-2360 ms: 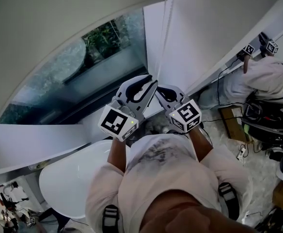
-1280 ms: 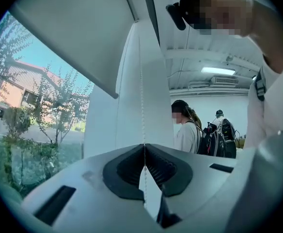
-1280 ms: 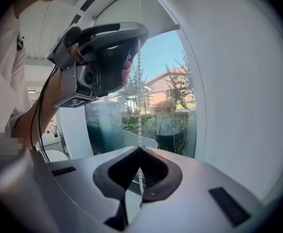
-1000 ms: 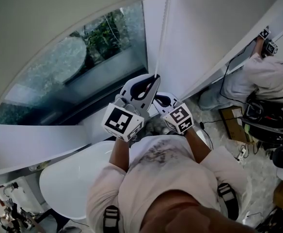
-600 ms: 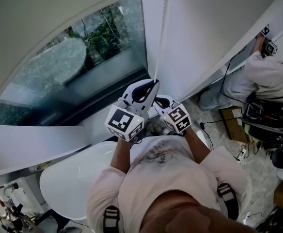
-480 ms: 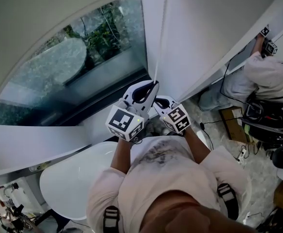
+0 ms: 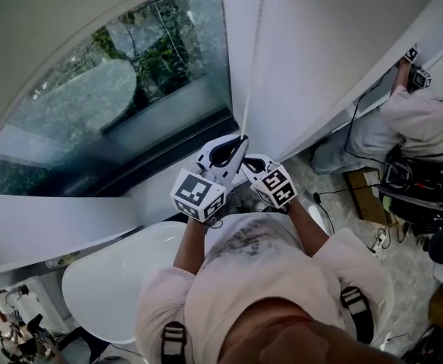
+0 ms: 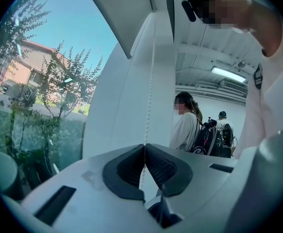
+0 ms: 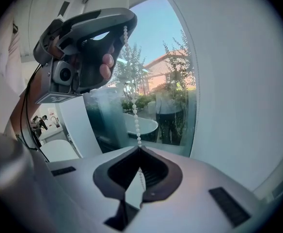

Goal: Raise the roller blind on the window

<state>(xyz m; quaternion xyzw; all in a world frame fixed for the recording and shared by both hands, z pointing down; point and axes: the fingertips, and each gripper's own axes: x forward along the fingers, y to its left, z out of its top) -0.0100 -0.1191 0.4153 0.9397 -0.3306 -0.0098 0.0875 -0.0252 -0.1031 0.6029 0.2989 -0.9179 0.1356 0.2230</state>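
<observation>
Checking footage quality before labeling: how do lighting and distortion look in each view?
Head view: dim, fisheye bows the roller blind. Left gripper view: bright daylight, pale bead chain barely stands out. Right gripper view: chain crisp, window glass shows reflections.

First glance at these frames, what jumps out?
The left hand-held gripper and the right hand-held gripper both clamp one white bead chain at centre, the right just below the left. At upper left, the roller blind hangs partly raised over the window, with greenery outside. Another person is at far right.
</observation>
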